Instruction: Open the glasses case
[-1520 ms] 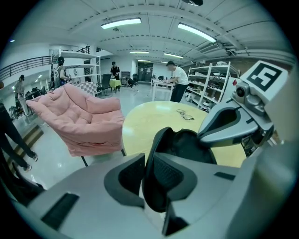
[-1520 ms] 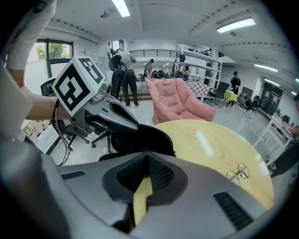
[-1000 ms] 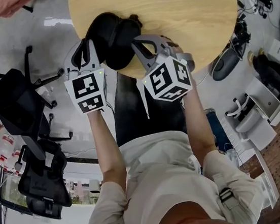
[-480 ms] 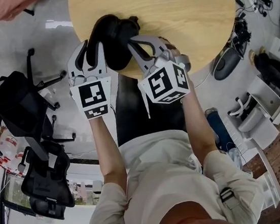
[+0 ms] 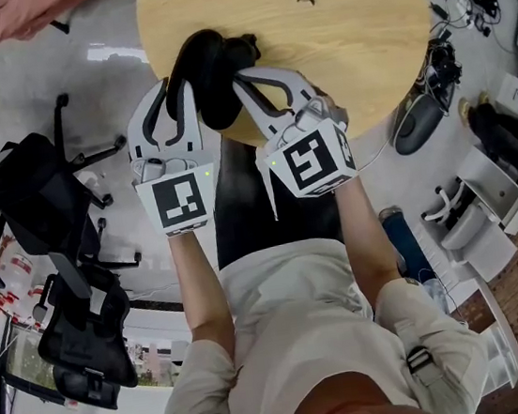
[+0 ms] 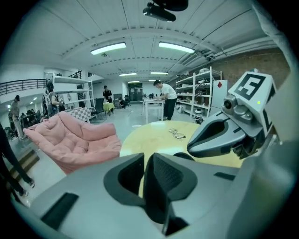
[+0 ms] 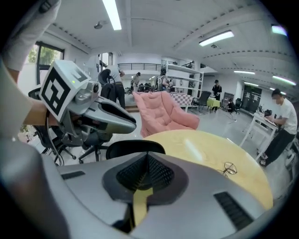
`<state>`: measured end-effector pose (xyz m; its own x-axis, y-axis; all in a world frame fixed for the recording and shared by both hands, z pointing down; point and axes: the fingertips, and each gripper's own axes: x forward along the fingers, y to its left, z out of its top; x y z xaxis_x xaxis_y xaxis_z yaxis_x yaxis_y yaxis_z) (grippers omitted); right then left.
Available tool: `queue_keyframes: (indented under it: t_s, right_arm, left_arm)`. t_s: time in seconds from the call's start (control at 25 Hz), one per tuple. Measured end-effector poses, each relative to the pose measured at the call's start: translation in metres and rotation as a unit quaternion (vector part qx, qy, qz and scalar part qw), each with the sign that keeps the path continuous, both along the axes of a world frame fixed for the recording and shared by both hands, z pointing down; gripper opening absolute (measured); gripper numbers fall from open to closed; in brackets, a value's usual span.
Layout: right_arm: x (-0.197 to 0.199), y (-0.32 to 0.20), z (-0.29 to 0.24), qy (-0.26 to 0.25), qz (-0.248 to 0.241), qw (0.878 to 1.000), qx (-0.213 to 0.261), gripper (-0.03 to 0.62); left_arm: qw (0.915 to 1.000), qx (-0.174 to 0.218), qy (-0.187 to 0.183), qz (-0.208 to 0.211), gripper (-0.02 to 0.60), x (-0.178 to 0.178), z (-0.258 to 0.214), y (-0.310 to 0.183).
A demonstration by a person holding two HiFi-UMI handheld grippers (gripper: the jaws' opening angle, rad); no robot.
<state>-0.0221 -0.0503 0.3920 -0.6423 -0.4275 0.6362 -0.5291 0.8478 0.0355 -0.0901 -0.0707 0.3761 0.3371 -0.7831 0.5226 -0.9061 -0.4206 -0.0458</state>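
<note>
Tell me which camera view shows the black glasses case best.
The head view: the glasses case shows nearly whole at the edge of the table. The right gripper view catches only its curved rim; the left gripper view only a dark sliver.

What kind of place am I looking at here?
Likely a large open workshop or lab hall: metal shelving racks line the wall, long strip lights run along a high ceiling, and office chairs stand beside a round wooden table.
</note>
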Motion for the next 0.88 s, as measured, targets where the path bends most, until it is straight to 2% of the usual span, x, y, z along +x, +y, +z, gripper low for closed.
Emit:
queue_keyframes:
  t_s: [0.08,0.28,0.36,0.56,0.88]
  right_arm:
    - [-0.002,-0.002,-0.010,-0.022,0.003,1.000,0.003,0.020]
    - [0.004,-0.003,-0.021,-0.064,0.027,0.998,0.004,0.018]
    - [0.006,-0.002,-0.021,-0.072,0.035,0.997,0.002,0.018]
    - [0.009,0.004,-0.016,-0.074,0.042,0.996,-0.005,0.017]
    - [0.011,0.008,-0.018,-0.060,0.034,0.998,-0.002,0.018]
  left_arm:
    - [0.9997,0.016,0.014,-0.008,0.039,-0.002,-0.009,0.001]
    - [0.9977,0.006,0.067,0.000,0.018,0.005,-0.013,0.010]
    - [0.9969,0.001,0.078,0.007,0.018,0.008,-0.012,0.015]
    - [0.9961,-0.006,0.086,0.015,0.018,0.017,-0.010,0.024]
    - [0.9966,0.006,0.074,0.036,0.018,0.024,-0.015,0.026]
